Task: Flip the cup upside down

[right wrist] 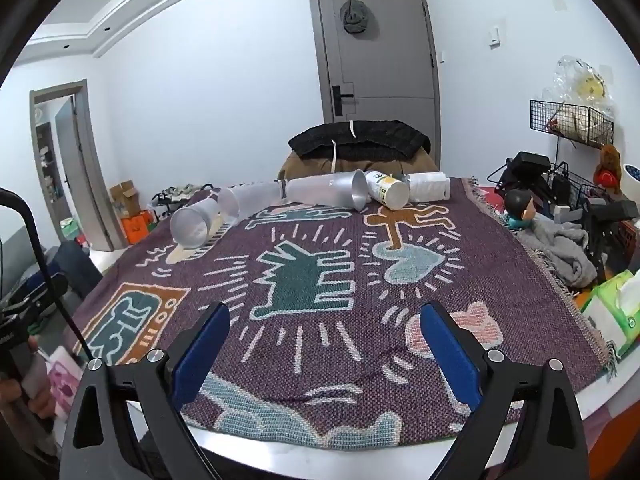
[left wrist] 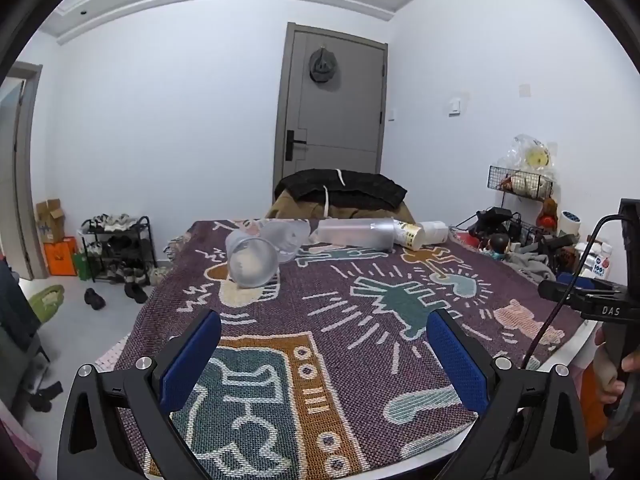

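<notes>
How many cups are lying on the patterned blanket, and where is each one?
5, all on their sides along the far edge: a clear cup at far left, a second clear cup, a long clear cup, a printed paper cup, a white cup. The long one may be nested cups.

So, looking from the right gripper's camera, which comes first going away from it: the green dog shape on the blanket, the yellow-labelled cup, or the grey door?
From the right gripper:
1. Green dog shape, woven into the blanket just ahead, centre.
2. Yellow-labelled cup, lying on its side at the blanket's far end, slightly right.
3. Grey door, in the back wall beyond the table.
</notes>
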